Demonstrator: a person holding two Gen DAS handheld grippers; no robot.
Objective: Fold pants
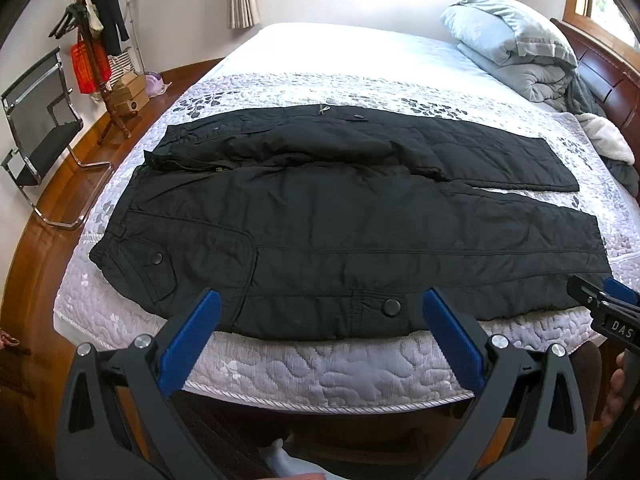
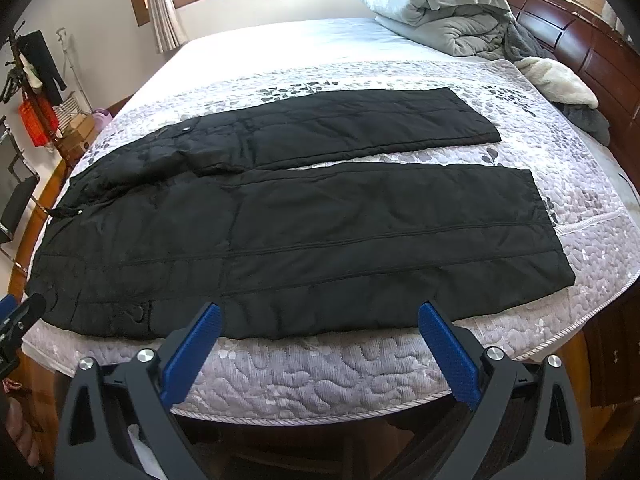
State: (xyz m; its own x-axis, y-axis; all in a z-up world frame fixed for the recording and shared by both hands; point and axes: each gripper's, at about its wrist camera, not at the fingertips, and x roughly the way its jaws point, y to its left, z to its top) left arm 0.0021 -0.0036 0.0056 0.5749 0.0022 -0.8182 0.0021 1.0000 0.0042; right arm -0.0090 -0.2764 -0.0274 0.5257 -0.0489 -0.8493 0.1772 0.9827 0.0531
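Bed (image 1: 320, 364) with quilted cover, pants (image 1: 320, 216) spread flat mid-frame. Padded, soft, probably bulky; best gripped at near hem and waistband. Left tool (image 1: 322, 322) and right tool (image 2: 320, 332) both released, empty.

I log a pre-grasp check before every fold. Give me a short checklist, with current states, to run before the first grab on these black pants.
1. Pants spread flat on the bed, legs apart: ok, though the fabric bunches near the crotch.
2. Left gripper open, holding nothing: ok.
3. Right gripper open, holding nothing: ok.
4. Near leg's edge within view of both grippers: ok.
5. Nothing lying on the pants: ok; the folded duvet sits apart at the headboard end.
6. Waistband end fully on the mattress: cannot tell, it lies near the bed's edge.
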